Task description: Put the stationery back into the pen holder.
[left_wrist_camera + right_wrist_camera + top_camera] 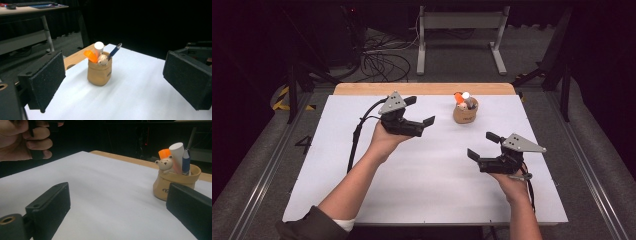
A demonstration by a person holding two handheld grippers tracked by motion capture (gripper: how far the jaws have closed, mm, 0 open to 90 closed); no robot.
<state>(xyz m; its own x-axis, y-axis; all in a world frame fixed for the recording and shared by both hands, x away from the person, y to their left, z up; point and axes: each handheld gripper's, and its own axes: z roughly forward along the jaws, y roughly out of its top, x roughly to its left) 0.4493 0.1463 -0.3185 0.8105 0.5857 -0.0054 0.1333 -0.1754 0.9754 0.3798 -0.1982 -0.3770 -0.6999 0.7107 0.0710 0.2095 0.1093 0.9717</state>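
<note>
High view: my two grippers over a white table (362,200), a tan pot (465,114) between them.
Both jaws gape wide, holding nothing; the pot stands near the table's far edge.

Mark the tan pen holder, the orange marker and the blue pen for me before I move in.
tan pen holder (98,75): left gripper view, on the front of its body.
orange marker (90,56): left gripper view, on its orange end above the rim.
blue pen (115,51): left gripper view, on its shaft above the rim.
</note>
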